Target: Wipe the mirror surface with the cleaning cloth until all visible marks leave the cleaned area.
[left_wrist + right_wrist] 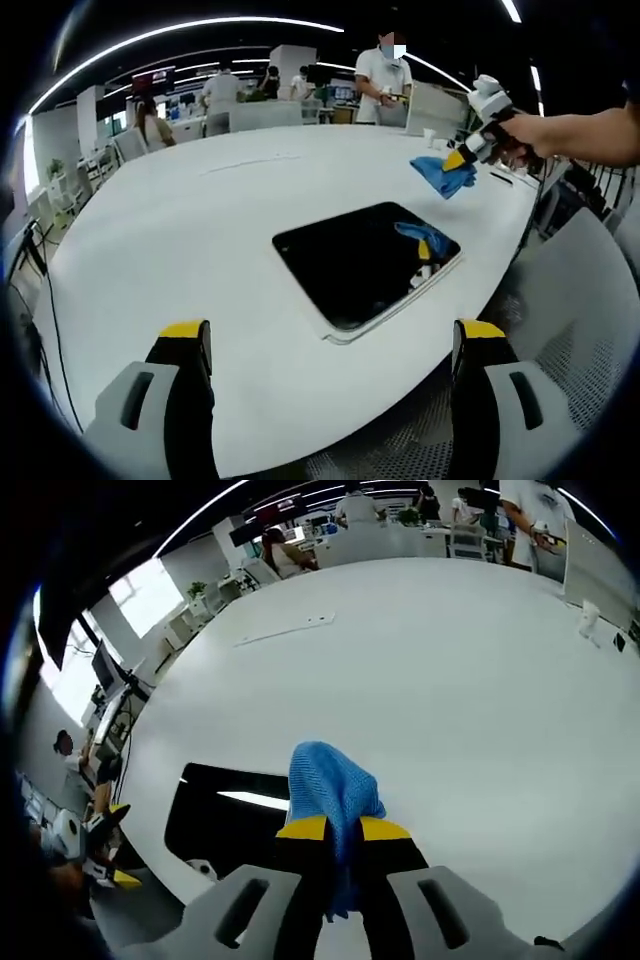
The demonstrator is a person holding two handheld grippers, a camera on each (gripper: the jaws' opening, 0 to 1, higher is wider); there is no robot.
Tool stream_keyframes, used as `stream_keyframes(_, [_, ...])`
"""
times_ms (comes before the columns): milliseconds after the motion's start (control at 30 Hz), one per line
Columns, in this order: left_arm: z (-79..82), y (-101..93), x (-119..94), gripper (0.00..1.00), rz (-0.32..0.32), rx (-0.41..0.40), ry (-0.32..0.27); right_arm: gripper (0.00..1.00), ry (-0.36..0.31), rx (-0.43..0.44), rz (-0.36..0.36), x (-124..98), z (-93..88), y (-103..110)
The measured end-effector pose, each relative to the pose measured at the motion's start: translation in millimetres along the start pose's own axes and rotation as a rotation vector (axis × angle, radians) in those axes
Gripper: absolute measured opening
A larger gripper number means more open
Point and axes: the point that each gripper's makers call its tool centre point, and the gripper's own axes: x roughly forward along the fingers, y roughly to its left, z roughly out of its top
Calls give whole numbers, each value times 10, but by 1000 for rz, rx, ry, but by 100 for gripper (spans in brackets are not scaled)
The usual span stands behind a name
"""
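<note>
A dark rectangular mirror point(365, 262) lies flat on the white table point(200, 220), near its edge; it reflects the blue cloth and a gripper. In the right gripper view the mirror point(225, 815) sits low and left of my jaws. My right gripper point(342, 830) is shut on a blue cleaning cloth point(330, 780), held in the air above the table. From the left gripper view that right gripper point(462, 158) and cloth point(443, 175) hang beyond the mirror's far right corner, in a person's hand. My left gripper point(330, 335) stands open over the table's near edge, short of the mirror, with nothing between its jaws.
A grey mesh chair point(565, 300) stands at the table's right side. Several people point(385, 75) stand or sit by desks beyond the far edge. Small items lie on the table at the far right point(590, 615). A thin strip point(285, 630) lies on the far table top.
</note>
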Motion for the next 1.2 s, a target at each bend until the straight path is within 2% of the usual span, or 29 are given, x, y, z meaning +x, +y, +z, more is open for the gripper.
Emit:
stream_keyframes(133, [-1,-6,-4,99,-4,39,4,5,13,-5,-3,-39,-22,-55])
stream_keyframes(267, [16,51,-17,99,18,29,-6,5,30,-4,7,11,-58,-68])
stream_keyframes(333, [18,54,-22,99,20,33,-6,5,55,14,22,71,-122,-46])
stream_keyframes(367, [9,53,-22,99,18,40,-2,5,84,-40,69,108,-201,13])
stream_keyframes(433, [-10,30,-29,99,9,52,7,5,110,-52,46,215,-287,-36])
stream_keyframes(667, [-22,62,-56,99,11,76,21,6,152,-94,30,445,-528,-86])
stream_keyframes(733, [-34,96,-76,99,14,77,22,8,133,-178,16,498,-527,-139])
stream_keyframes(800, [-16,144,-87,99,25,46,11,10,143,-211,-7,471,-577,-152])
stream_keyframes(833, [-11,156,-89,99,27,46,10,11,143,-204,-2,474,-603,-134])
stream_keyframes(867, [-11,153,-89,99,28,51,11,10,113,-221,0,477,-574,-137])
stream_keyframes(1067, [10,184,-85,99,39,17,-1,11,121,-262,9,474,-577,-139])
stream_keyframes(1133, [57,174,-75,99,37,-1,-7,16,119,-253,25,453,-580,-98])
stream_keyframes(1167, [111,181,-59,99,40,-58,-36,22,102,-257,33,420,-560,-66])
stream_keyframes(1200, [138,196,-67,99,42,-73,-39,30,75,-272,37,400,-519,-57])
